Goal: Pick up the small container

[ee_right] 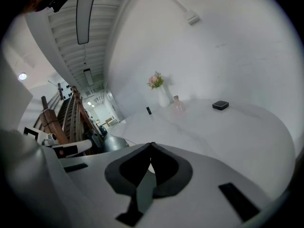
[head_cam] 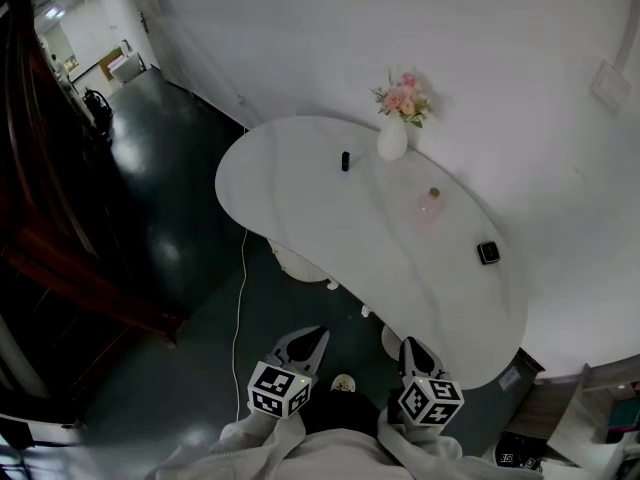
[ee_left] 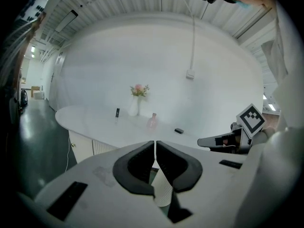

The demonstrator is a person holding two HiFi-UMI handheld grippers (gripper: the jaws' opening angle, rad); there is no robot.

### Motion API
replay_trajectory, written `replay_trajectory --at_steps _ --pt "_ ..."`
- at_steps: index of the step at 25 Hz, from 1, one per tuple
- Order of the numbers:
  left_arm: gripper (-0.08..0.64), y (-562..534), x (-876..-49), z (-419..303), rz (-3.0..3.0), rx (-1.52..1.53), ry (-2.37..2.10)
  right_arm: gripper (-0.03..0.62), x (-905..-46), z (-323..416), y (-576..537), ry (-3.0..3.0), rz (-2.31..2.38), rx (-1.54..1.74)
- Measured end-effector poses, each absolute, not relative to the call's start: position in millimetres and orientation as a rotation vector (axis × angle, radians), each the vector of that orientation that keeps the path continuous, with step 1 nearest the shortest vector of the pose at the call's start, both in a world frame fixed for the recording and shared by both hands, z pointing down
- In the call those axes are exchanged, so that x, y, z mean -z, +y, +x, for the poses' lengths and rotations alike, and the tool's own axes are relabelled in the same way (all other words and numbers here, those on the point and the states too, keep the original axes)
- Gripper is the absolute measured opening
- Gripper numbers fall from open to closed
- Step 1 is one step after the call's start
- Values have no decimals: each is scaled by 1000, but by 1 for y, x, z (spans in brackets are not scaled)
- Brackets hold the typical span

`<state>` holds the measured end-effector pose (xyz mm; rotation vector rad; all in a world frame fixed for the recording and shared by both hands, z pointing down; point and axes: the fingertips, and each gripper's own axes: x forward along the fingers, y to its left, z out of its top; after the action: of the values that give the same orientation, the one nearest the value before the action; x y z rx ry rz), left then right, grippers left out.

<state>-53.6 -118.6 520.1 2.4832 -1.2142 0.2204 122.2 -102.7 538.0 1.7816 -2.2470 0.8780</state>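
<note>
- The left tongs (ee_left: 155, 142) and right tongs (ee_right: 151, 145), low in frame, are closed and empty.
- The small container (head_cam: 488, 252), probably the dark box, sits mid-right on the table (head_cam: 300, 198), well apart from them.
- The right tongs should open, then straddle it squarely.

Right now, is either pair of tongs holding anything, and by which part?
Nothing is held. The left tongs and the right tongs are both shut, with nothing between their jaws.
</note>
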Motion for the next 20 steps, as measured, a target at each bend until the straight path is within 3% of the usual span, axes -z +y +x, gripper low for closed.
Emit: replay_trajectory --at_steps 20 --pt "23 -162 -527 -25 2523 -270 -1069 49 -548 150 -120 -2135 1919 -941"
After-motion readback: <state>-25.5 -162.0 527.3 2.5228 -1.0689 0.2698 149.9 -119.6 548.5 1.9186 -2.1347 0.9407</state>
